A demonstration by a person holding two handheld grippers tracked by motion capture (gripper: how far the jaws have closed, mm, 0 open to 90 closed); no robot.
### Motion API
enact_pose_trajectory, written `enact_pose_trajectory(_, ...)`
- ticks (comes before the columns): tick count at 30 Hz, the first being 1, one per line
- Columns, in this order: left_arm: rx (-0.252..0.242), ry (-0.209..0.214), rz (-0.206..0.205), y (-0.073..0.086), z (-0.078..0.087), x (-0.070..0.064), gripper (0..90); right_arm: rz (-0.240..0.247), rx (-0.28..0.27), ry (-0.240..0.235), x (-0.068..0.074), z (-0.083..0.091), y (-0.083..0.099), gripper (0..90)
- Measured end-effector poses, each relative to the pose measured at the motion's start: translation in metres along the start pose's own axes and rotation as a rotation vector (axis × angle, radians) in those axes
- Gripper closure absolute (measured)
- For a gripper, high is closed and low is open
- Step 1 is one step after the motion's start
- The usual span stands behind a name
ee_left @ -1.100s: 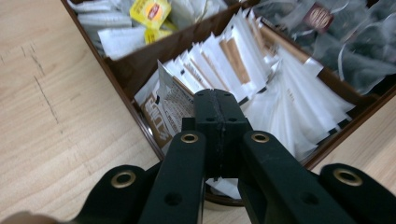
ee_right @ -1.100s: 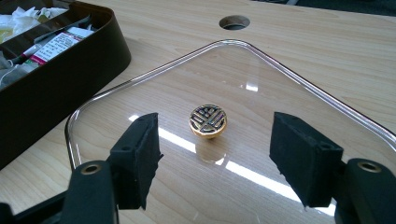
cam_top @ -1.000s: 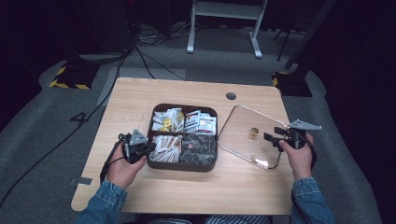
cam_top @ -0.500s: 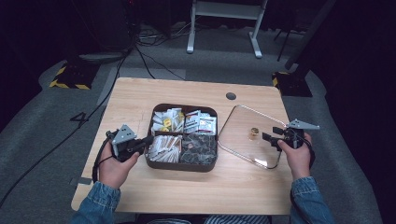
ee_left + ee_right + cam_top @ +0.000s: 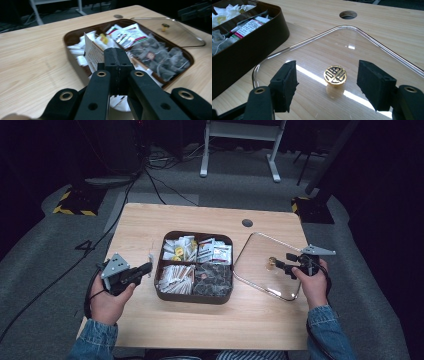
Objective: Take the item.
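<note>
A brown four-compartment box (image 5: 195,299) of tea bags and sachets stands mid-table. My left gripper (image 5: 148,266) is just left of it, shut on a beige paper sachet (image 5: 93,55) that stands upright from the jaws (image 5: 117,60); the sachet (image 5: 150,257) is clear of the box's left wall (image 5: 72,37). To the right of the box a clear glass lid (image 5: 260,252) lies flat on the table, with a gold knob (image 5: 271,264) at its centre. My right gripper (image 5: 281,261) is open, and its jaws stand on either side of the gold knob (image 5: 335,75) without touching it (image 5: 328,76).
The wooden table (image 5: 200,217) has a round cable hole (image 5: 247,223) behind the lid. The box wall (image 5: 257,42) lies close to the lid's left rim (image 5: 294,46). Bare wood stretches to the left and front of the box. Cables and a metal stand are on the floor beyond.
My left gripper has drawn back leftward from the box's near-left compartment with the sachet pinched in it. The right gripper has stayed at the lid's knob.
</note>
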State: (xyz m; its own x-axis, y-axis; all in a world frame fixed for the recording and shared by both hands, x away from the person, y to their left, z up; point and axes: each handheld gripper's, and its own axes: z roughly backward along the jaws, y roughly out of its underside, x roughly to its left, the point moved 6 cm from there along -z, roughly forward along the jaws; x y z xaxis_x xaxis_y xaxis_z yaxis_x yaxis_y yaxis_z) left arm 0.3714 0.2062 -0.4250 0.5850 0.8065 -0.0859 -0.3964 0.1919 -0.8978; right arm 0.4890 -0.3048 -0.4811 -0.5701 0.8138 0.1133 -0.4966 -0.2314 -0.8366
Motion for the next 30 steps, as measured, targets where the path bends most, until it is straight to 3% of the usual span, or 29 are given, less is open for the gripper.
enact_pose_trajectory(7, 0.016, -0.095, 0.015, 0.010, 0.017, 0.024, 89.5, 0.017, 0.002, -0.020, 0.006, -0.010, -0.006, 33.1)
enact_pose_trajectory(14, 0.042, -0.155, 0.035, 0.019, 0.026, 0.045, 89.5, 0.023, 0.006, -0.023, 0.009, -0.014, -0.007, 33.1)
enact_pose_trajectory(19, 0.072, -0.175, 0.064, 0.030, 0.023, 0.057, 89.5, 0.019, 0.001, -0.020, 0.007, -0.012, -0.007, 33.0)
enact_pose_trajectory(25, 0.165, -0.208, 0.061, 0.048, 0.010, 0.067, 89.4, 0.022, 0.006, -0.023, 0.009, -0.013, -0.007, 32.8)
enact_pose_trajectory(30, 0.216, -0.219, 0.087, 0.061, 0.002, 0.073, 89.4, 0.023, 0.007, -0.023, 0.009, -0.013, -0.007, 32.6)
